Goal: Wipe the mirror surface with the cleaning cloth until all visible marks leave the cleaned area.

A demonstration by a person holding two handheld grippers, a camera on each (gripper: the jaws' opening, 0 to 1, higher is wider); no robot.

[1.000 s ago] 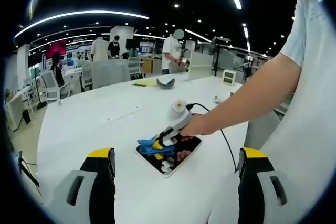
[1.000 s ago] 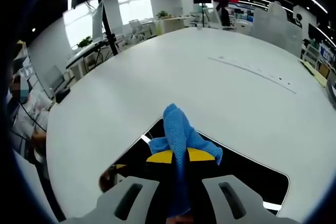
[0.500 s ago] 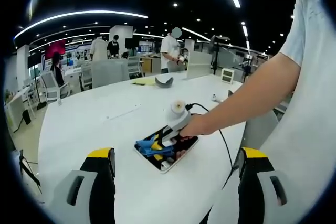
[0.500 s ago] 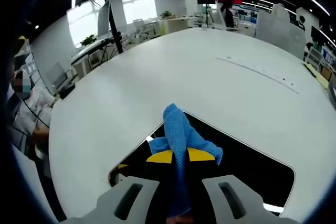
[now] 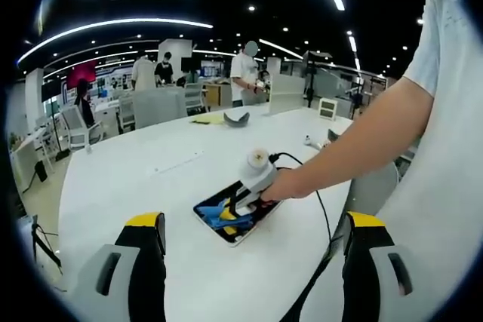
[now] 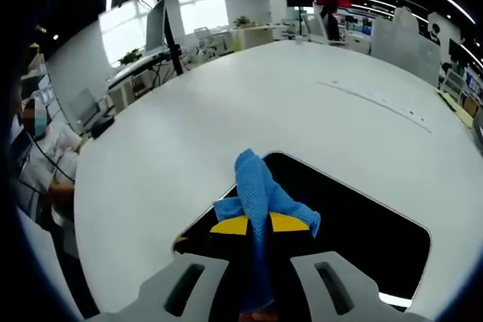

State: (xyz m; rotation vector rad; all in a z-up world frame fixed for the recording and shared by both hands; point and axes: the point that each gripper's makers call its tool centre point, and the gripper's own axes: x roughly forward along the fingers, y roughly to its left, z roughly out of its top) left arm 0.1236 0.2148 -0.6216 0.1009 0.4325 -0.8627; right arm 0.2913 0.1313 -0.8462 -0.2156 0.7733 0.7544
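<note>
Right gripper has its jaws clenched on the blue mesh cleaning cloth, the bunched end pushed forward onto the dark rectangular mirror, so the fabric rather than the jaws meets the glass. The mirror lies flat on the round white worktop; in the left gripper view it sits mid-worktop under the person's hand. Left gripper hangs back above the worktop edge, jaws released and grasping nothing, probably keeping everything in sight. Can't tell if marks remain.
</note>
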